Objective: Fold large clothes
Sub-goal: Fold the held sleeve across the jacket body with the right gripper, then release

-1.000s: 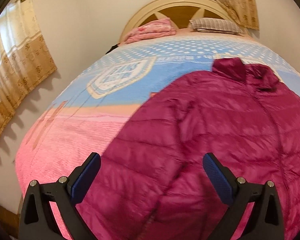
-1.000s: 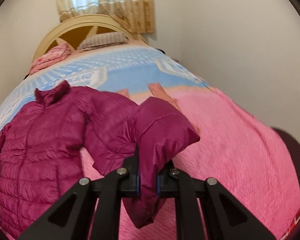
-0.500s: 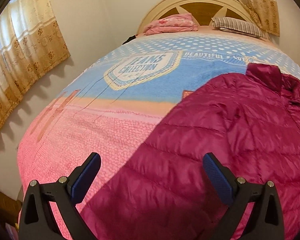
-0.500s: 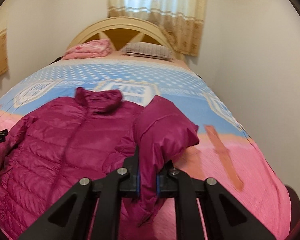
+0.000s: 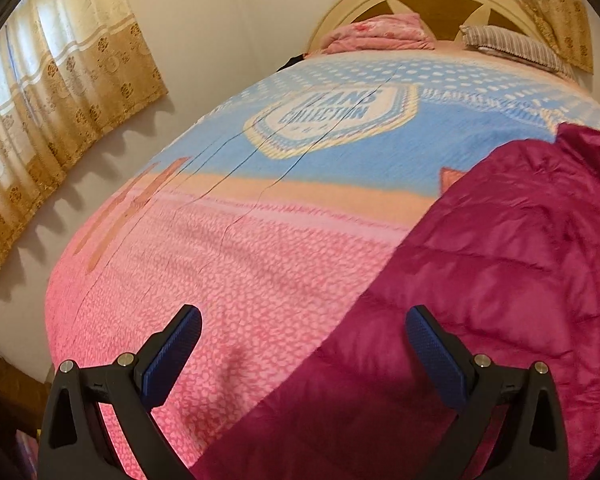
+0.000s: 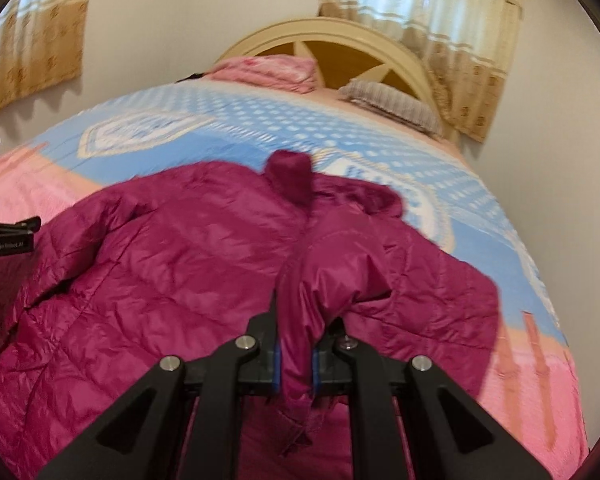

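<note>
Lying spread across a pink-and-blue bedspread, a magenta quilted puffer jacket covers the near half of the bed, its stand-up collar pointing toward the cream arched headboard. The right claw is pressed together on one sleeve of the jacket, the blue pads pinching the quilted fabric so that the sleeve arches up from the shoulder and over the jacket's front, with its cuff end hanging loose below the grip. In the left wrist view, the left claw hangs with its blue-padded fingers spread wide and nothing between them; one finger is over the bare pink bedspread, the other over the jacket, whose edge runs on a slant between the two. Whether the left claw touches the bed cannot be told. A part of the left claw's black body shows at the left edge of the right wrist view, just beside the jacket's far sleeve. At the head of the bed, a folded pink quilt and a striped pillow rest side by side against the headboard. Patterned gold curtains hang along the side wall and behind the headboard.
</note>
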Demonstrator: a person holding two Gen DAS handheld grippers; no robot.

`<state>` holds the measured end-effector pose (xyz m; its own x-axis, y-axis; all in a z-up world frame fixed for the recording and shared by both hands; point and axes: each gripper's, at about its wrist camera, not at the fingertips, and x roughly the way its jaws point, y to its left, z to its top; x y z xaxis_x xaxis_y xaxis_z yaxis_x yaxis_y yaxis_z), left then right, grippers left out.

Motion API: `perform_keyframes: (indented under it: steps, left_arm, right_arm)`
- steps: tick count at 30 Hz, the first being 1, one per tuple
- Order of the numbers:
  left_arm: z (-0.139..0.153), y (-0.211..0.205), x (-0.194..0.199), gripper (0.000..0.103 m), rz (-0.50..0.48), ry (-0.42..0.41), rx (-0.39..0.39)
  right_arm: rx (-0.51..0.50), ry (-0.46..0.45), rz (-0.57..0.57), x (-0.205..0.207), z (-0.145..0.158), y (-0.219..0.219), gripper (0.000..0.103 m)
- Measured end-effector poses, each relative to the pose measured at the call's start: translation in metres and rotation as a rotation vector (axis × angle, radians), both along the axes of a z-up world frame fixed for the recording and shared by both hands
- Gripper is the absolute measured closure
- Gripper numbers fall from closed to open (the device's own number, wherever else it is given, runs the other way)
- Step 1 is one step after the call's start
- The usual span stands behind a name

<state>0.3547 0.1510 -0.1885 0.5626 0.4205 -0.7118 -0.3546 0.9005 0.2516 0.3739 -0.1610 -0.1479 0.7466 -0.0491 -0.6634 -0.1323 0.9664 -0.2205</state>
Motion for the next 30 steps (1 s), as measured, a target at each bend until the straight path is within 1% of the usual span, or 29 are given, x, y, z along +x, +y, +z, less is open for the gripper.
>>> perform_keyframes:
  steps: [5,8,10,11,12,13,14,17,20,22,24,25,26,29,30]
  left_arm:
    - [-0.007,0.01,0.005,0.001,0.024,0.015,-0.003]
    - [-0.005,0.006,0.008,0.001,0.028,0.013,0.002]
    - [0.0,0.002,0.01,0.001,0.024,0.009,-0.002]
    - [0.004,0.0,0.009,0.001,0.024,0.003,-0.002]
    - [0.007,-0.002,0.008,0.001,0.024,-0.002,-0.003]
    - [0.013,-0.004,0.006,0.001,0.022,-0.011,-0.009]
    - [0.019,-0.006,0.004,0.001,0.02,-0.023,-0.01]
    - [0.04,-0.017,-0.002,0.001,0.021,-0.065,-0.014]
    - [0.065,-0.035,-0.008,0.001,0.013,-0.115,-0.03]
    - [0.079,-0.054,-0.01,0.001,-0.01,-0.145,-0.034]
    - [0.088,-0.08,-0.008,0.001,-0.042,-0.165,-0.035]
    - [0.091,-0.09,-0.006,0.001,-0.054,-0.169,-0.035]
    - [0.093,-0.106,-0.003,0.001,-0.071,-0.171,-0.033]
    - [0.092,-0.157,0.011,0.001,-0.104,-0.168,-0.015]
    - [0.09,-0.169,0.015,0.001,-0.107,-0.168,-0.011]
  right_arm:
    - [-0.022,0.052,0.038,0.012,-0.03,0.025,0.091]
    - [-0.026,0.075,0.041,0.018,-0.04,0.031,0.089]
    - [-0.02,0.082,0.038,0.019,-0.041,0.033,0.078]
    - [-0.01,0.081,0.038,0.018,-0.04,0.032,0.07]
    - [0.016,0.082,0.047,0.015,-0.035,0.032,0.05]
    - [0.038,0.078,0.055,0.01,-0.03,0.031,0.035]
    - [0.056,0.062,0.066,0.005,-0.025,0.032,0.033]
    - [0.069,0.028,0.096,-0.012,-0.004,0.038,0.033]
    - [0.127,-0.01,0.117,-0.031,0.018,0.029,0.036]
    - [0.157,-0.032,0.102,-0.04,0.027,0.011,0.05]
    - [0.191,-0.046,0.053,-0.045,0.035,-0.018,0.054]
    - [0.202,-0.054,0.01,-0.045,0.037,-0.038,0.054]
    - [0.205,-0.064,-0.008,-0.043,0.039,-0.056,0.054]
    - [0.229,-0.07,-0.189,-0.036,0.038,-0.121,0.054]
    - [0.221,-0.075,-0.257,-0.031,0.035,-0.143,0.054]
